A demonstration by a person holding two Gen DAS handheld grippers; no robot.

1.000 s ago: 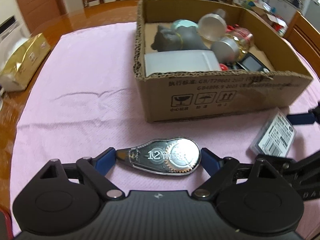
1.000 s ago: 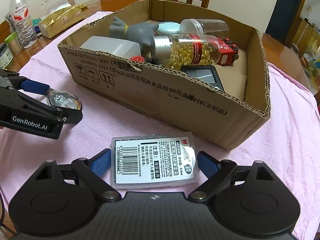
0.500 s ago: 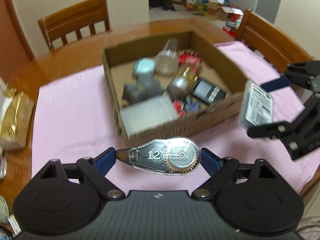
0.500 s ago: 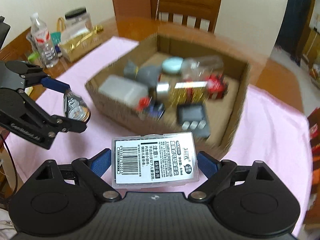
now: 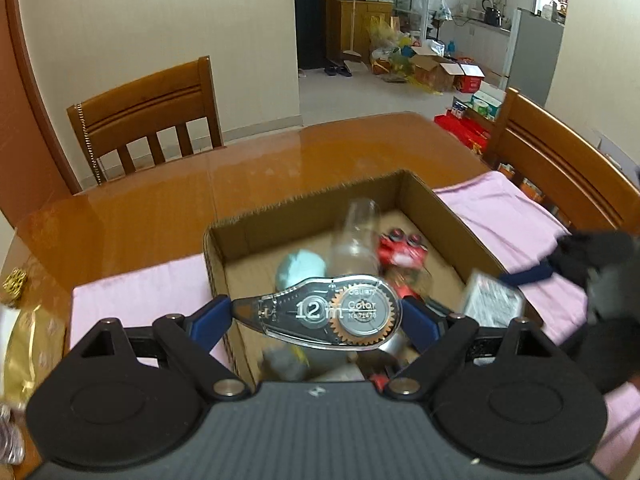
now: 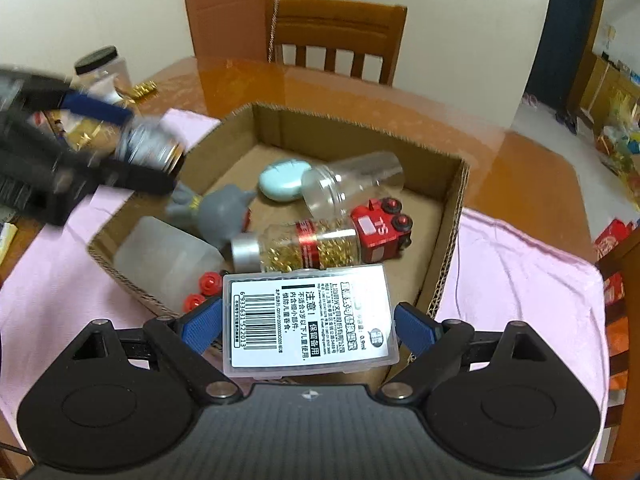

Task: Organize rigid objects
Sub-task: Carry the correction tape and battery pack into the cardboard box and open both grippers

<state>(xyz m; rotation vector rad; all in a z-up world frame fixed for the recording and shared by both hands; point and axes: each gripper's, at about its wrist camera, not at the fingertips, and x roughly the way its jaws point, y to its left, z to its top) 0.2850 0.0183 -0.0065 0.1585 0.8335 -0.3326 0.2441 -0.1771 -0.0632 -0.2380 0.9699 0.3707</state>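
My left gripper [image 5: 316, 318] is shut on a clear correction tape dispenser [image 5: 336, 312] and holds it in the air over the near left part of the open cardboard box [image 5: 304, 204]. My right gripper [image 6: 308, 324] is shut on a flat clear plastic case with a barcode label [image 6: 310, 320], above the box's near rim [image 6: 440, 280]. Each gripper shows blurred in the other's view. Inside the box lie a grey toy figure [image 6: 224, 212], a mint case [image 6: 284, 180], a clear jar [image 6: 348, 184], a red toy train [image 6: 380, 228] and a capsule bottle [image 6: 296, 246].
The box stands on a pink cloth [image 6: 520, 280] over a glossy wooden table [image 5: 160, 208]. Wooden chairs [image 5: 148, 120] stand at the far side and at the right [image 5: 560, 168]. A gold package [image 5: 28, 344] and a black-lidded jar [image 6: 104, 66] sit at the left.
Both grippers have risen off the cloth with their objects and moved over the box. The left one also rolled, so its view now looks across the room.
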